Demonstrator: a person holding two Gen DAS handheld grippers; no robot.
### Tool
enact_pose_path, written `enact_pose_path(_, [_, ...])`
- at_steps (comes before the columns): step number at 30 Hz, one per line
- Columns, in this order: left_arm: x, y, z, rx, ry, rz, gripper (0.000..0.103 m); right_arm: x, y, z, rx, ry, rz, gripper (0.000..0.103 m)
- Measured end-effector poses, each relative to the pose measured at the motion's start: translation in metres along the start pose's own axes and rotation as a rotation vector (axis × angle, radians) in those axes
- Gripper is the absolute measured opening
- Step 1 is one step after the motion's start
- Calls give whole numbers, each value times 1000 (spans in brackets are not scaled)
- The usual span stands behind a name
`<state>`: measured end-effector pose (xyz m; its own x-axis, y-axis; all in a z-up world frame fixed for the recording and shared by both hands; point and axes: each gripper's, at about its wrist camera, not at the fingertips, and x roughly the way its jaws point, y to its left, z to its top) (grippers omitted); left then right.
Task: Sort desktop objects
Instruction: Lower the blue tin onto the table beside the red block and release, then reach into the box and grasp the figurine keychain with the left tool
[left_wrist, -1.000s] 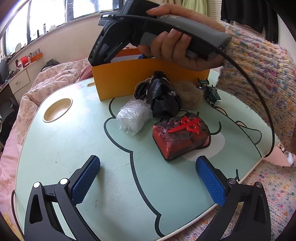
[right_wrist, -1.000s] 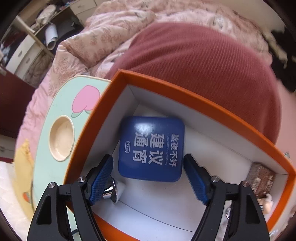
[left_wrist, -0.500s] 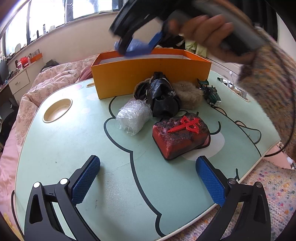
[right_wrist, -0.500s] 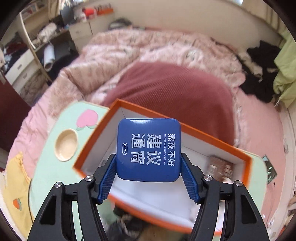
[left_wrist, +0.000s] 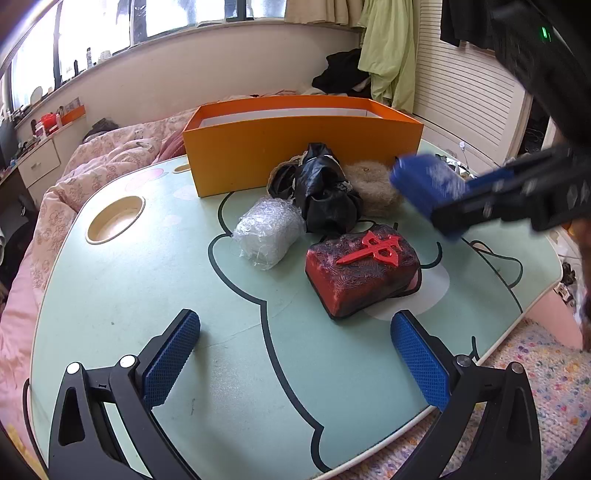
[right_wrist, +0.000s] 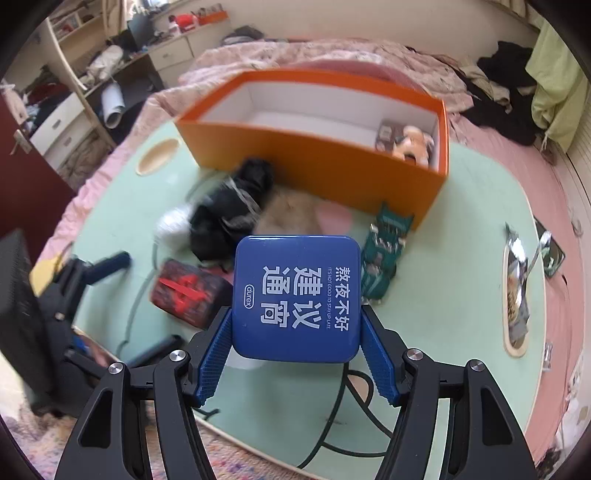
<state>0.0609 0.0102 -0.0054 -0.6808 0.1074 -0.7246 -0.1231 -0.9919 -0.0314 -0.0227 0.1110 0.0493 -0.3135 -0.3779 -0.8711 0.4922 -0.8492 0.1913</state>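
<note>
Right gripper (right_wrist: 297, 354) pinches blue tin (right_wrist: 296, 297) above cluttered table (left_wrist: 110, 295) — orange box (left_wrist: 295, 147) behind; left gripper (left_wrist: 295, 354) spread, empty

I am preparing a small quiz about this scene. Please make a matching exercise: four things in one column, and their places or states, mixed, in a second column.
Things:
1. blue tin
2. orange box
3. red and black block
4. left tongs

Places or states:
a. open, holding nothing
b. lying on the table, nearest the left tongs
c. clamped in the right tongs
d. standing at the table's far side

Pairs: 1-c, 2-d, 3-b, 4-a
</note>
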Motion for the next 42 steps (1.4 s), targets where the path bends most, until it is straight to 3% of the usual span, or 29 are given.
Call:
enact_pose_path(4, [0, 0, 0, 0, -1, -1, 103, 6, -2, -3, 19, -28, 19, 67])
enact_pose_path(8, [0, 0, 0, 1, 0, 0, 103, -12, -1, -11, 37, -145, 23, 71])
enact_pose_path(9, [0, 0, 0, 1, 0, 0, 103, -18, 1, -15, 26, -169, 15, 78])
enact_pose_path(12, [0, 0, 0, 1, 0, -1, 103, -25, 6, -28, -33, -207, -74, 83])
enact_pose_path(15, [0, 0, 0, 1, 0, 0, 103, -26, 9, -44, -75, -225, -147, 83])
enact_pose_path(20, [0, 0, 0, 1, 0, -1, 103, -12, 2, -61, -66, -202, -144, 84])
enact_pose_path(23, [0, 0, -1, 1, 0, -1, 103, -3, -8, -66, -24, -221, -103, 103])
enact_pose_path(39, [-3, 4, 6, -17, 29, 29, 103, 2, -8, -68, -4, -256, -101, 103])
enact_pose_path(42, [-25, 7, 31, -37, -37, -31, 103, 1, -8, -67, -5, -259, -101, 103])
